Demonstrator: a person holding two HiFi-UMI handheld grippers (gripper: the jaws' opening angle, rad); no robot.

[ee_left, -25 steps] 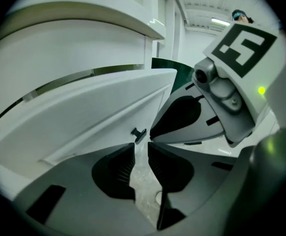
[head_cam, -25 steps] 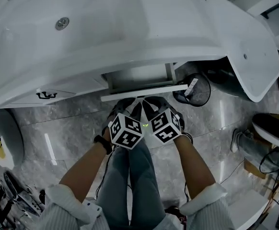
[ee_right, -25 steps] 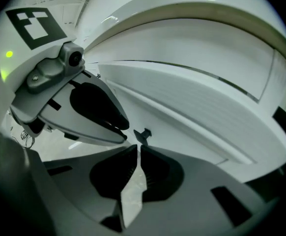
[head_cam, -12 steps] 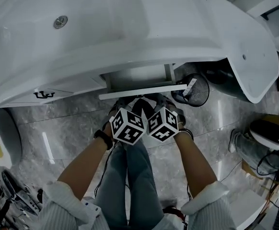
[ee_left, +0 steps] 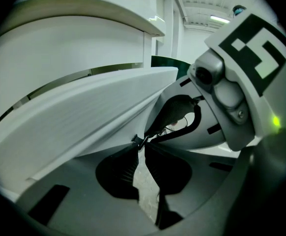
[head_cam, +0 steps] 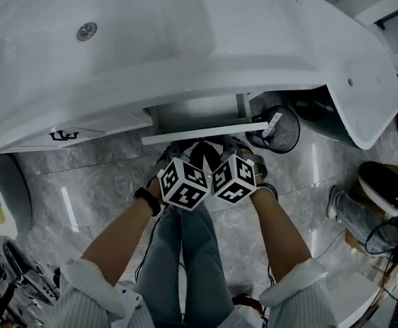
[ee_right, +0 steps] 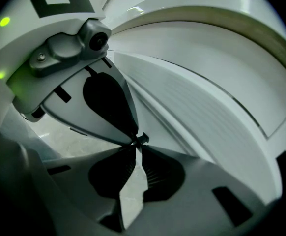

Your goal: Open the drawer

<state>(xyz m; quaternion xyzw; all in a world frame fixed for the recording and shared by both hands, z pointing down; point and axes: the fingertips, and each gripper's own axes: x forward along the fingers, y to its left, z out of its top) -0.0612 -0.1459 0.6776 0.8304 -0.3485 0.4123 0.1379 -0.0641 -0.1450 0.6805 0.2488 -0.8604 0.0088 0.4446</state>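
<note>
**A:** The drawer (head_cam: 206, 131) sits part-open under the basin (head_cam: 151, 39), just beyond both grippers. The left gripper (ee_left: 140, 144) fingers have just been closing. The right gripper (ee_right: 137, 142) fingers are together. Neither holds anything.

**B:** Then a pull would likely slip off its front.

Bathroom or bathroom showroom: white washbasin (head_cam: 137, 53) with drain (head_cam: 86, 31) over a vanity drawer (head_cam: 206, 131), grey marble-tile floor (head_cam: 96, 176), wire waste bin (head_cam: 284, 132), second white basin (head_cam: 356, 80) on the right.

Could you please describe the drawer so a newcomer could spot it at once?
Start at the big white washbasin. Under its front edge, right of the white cabinet front with a black handle, is the flat white drawer. It alone stands pulled partly out, its inside showing.
</note>
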